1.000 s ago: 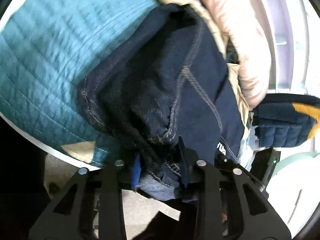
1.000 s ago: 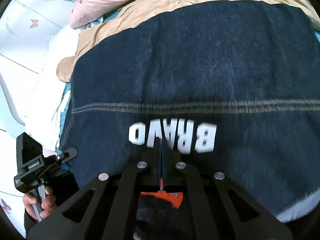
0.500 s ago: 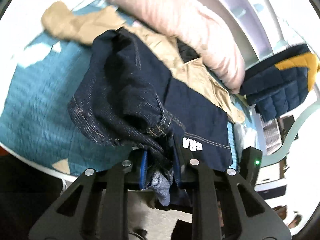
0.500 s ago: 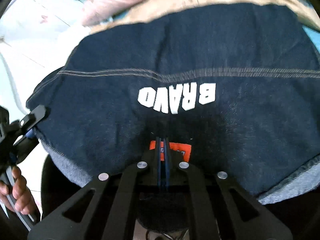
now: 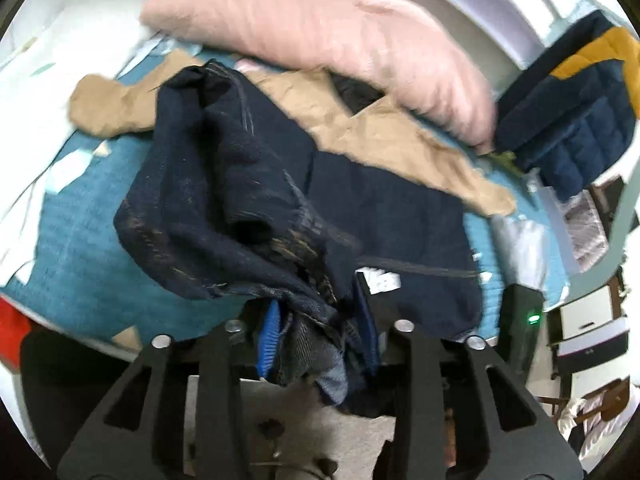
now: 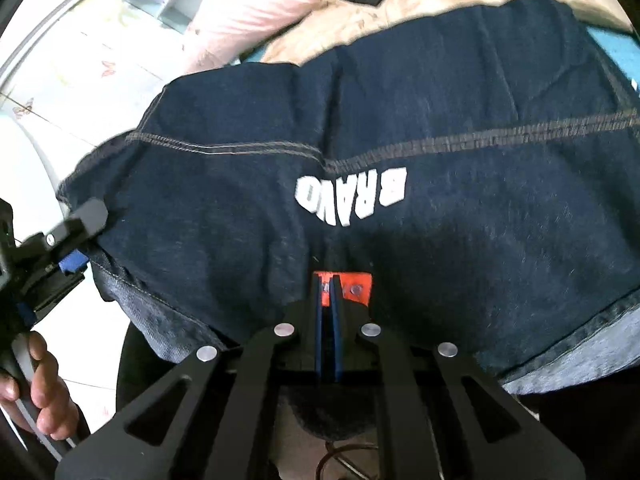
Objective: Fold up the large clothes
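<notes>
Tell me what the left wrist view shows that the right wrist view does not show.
Only the left wrist view shows the navy quilted jacket and the bunched denim between the opening jaws of the left gripper. Only the right wrist view shows the white BRAVO lettering, the orange patch and the shut right gripper. Both show the denim garment, the tan garment and the pink pillow.

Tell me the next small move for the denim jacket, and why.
Probably carry the left tool across toward the right tool. Its jaws are opening with a bunched denim sleeve between them, so it may slip. The denim jacket hangs pinched at its orange tag, the sleeve not yet folded in.
</notes>
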